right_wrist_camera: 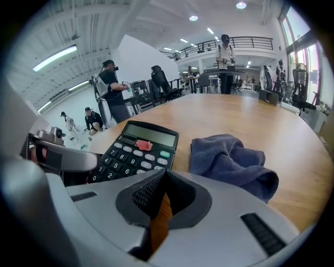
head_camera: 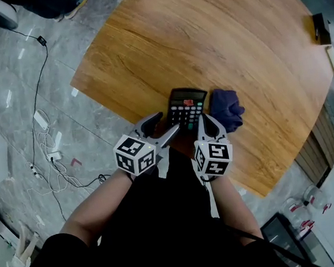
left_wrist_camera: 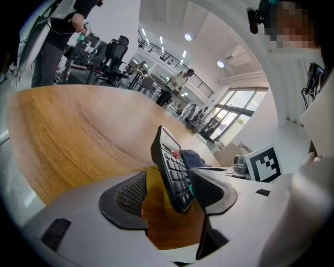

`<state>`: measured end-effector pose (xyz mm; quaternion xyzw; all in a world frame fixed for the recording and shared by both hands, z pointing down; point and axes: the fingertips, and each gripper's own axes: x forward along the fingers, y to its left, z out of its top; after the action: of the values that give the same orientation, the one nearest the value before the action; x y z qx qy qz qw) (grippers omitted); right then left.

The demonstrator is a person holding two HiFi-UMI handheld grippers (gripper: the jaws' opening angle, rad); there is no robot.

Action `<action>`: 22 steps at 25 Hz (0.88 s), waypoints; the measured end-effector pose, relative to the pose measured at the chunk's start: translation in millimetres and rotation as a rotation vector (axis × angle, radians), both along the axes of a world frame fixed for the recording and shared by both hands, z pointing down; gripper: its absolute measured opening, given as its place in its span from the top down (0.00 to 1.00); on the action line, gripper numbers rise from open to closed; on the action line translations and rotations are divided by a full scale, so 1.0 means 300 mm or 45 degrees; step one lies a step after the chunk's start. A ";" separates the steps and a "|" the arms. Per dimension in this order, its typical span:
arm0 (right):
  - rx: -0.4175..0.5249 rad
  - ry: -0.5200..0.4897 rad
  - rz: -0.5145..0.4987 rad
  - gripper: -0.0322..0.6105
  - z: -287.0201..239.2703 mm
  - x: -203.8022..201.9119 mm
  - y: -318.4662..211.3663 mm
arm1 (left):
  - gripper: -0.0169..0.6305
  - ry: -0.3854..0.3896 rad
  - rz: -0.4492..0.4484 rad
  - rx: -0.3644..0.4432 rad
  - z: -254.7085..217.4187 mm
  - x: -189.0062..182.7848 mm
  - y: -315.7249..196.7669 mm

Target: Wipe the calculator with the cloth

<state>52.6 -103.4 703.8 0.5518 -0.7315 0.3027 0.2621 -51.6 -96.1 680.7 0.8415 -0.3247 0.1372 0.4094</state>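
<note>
A black calculator with a red key lies near the front edge of the round wooden table. Just to its right sits a crumpled dark blue cloth. My left gripper is open, and its jaws straddle the calculator's near end. That end lies close to the right pad, well apart from the left pad. My right gripper is shut with nothing in it, hovering low at the calculator's near right corner. The cloth lies just ahead of it to the right.
The table edge runs right under both grippers. White cables trail over the grey floor on the left. Small objects rest at the table's far right rim. Several people stand in the hall beyond the table.
</note>
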 end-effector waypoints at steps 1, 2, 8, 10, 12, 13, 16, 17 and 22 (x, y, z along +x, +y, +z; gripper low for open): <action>-0.001 -0.002 0.003 0.93 0.000 0.002 0.000 | 0.56 0.000 0.007 -0.014 0.006 0.004 0.001; 0.000 -0.004 0.004 0.93 -0.001 0.004 0.000 | 0.55 -0.005 0.015 -0.028 0.014 0.010 0.001; 0.005 -0.030 0.025 0.93 0.000 0.012 0.001 | 0.57 -0.041 0.103 -0.048 0.043 0.076 0.007; 0.011 -0.047 0.028 0.93 -0.001 0.012 -0.001 | 0.73 -0.023 0.105 -0.051 0.041 0.086 0.006; 0.031 -0.075 0.033 0.93 -0.014 0.019 0.000 | 0.77 0.036 0.087 -0.083 0.037 0.087 0.008; 0.049 -0.078 0.036 0.93 -0.026 0.027 0.001 | 0.77 0.065 0.081 -0.099 0.035 0.086 0.010; 0.110 -0.016 0.045 0.92 -0.069 0.063 0.002 | 0.80 0.132 0.073 -0.127 0.023 0.091 0.009; 0.126 0.015 0.049 0.92 -0.082 0.078 0.000 | 0.81 0.157 0.067 -0.131 0.015 0.096 0.007; 0.129 0.091 0.110 0.92 -0.111 0.172 -0.024 | 0.86 0.287 0.040 -0.132 -0.030 0.124 0.003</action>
<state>104.1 -110.8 670.6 0.6059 -0.7117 0.2565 0.2463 -14.5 -95.3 671.7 0.8343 -0.2557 0.0647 0.4842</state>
